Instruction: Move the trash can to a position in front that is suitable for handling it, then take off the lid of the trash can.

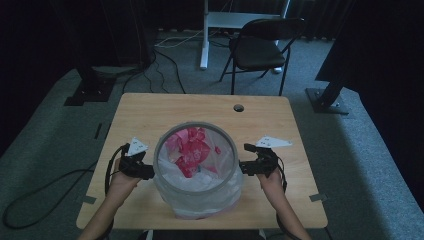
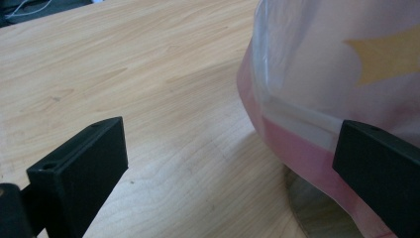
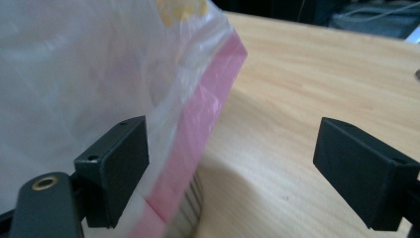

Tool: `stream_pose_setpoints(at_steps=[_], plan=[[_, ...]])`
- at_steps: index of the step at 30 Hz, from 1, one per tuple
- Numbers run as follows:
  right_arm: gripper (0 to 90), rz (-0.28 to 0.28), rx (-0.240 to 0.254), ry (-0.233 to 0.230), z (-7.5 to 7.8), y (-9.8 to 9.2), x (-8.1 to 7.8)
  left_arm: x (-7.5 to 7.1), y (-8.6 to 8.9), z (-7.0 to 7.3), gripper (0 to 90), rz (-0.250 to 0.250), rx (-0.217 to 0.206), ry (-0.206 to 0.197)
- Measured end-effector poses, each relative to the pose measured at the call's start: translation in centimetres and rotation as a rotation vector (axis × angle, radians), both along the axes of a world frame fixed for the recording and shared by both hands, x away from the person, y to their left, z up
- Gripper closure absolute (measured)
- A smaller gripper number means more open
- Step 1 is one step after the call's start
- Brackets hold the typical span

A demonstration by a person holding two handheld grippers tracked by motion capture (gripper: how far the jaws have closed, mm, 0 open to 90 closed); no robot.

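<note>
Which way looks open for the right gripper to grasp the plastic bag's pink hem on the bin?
Probably straight ahead: the right gripper is open, and the pink hem already lies beside one jaw, nothing between.

Thin glossy plastic bag (image 1: 200, 192), matt wood table (image 1: 150, 107)

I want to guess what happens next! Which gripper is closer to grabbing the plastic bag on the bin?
Probably the right gripper: its open jaws already straddle the pink edge of the plastic bag. The left gripper is open too, but the bag sits only beside one jaw, with bare table between.
</note>
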State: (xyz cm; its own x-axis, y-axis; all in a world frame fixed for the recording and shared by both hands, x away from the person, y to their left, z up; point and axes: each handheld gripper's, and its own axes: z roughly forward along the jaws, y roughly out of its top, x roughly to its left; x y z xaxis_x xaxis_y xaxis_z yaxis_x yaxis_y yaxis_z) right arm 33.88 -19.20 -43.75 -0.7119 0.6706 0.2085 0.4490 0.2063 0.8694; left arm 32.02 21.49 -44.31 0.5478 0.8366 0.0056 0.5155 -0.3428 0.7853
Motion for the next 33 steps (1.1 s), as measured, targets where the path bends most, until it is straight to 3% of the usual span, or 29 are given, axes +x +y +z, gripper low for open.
stream_pose_setpoints(at_steps=[4,6,9,13,14,15,21,25,28,33], plan=[[13.3,-0.032,-0.033,0.049,-0.9,-1.7,0.4,-0.3,0.8,-0.7,0.6,0.016,-0.01,0.017],[13.0,-0.068,-0.068,0.05,-1.4,-2.5,0.3,-0.6,1.2,-1.3,0.6,0.026,-0.001,0.026],[13.8,0.007,-0.058,0.12,-2.2,-4.0,0.2,-1.2,1.9,-2.2,0.6,0.033,0.0,0.042],[13.8,0.01,-0.069,0.116,-2.6,-4.5,-0.2,-2.1,2.4,-2.9,0.6,0.04,-0.017,0.05],[12.6,0.06,-0.068,0.137,-3.0,-5.1,-0.7,-2.4,2.5,-3.1,0.6,0.041,-0.021,0.056],[12.7,0.055,-0.067,0.121,-3.1,-5.3,-1.1,-2.8,2.7,-3.5,0.6,0.044,-0.028,0.06],[12.6,0.039,-0.001,0.15,-3.8,-7.5,-2.7,-5.0,3.1,-5.0,0.6,0.049,-0.043,0.062],[12.6,0.022,0.013,0.145,-3.7,-8.3,-3.4,-6.4,3.6,-5.8,0.6,0.059,-0.054,0.067],[12.8,0.018,0.026,0.148,-3.5,-8.9,-4.0,-7.3,4.1,-6.6,0.6,0.07,-0.064,0.072],[13.7,0.022,0.077,0.098,-1.7,-9.6,-5.2,-8.4,4.8,-8.1,0.6,0.088,-0.099,0.071]])
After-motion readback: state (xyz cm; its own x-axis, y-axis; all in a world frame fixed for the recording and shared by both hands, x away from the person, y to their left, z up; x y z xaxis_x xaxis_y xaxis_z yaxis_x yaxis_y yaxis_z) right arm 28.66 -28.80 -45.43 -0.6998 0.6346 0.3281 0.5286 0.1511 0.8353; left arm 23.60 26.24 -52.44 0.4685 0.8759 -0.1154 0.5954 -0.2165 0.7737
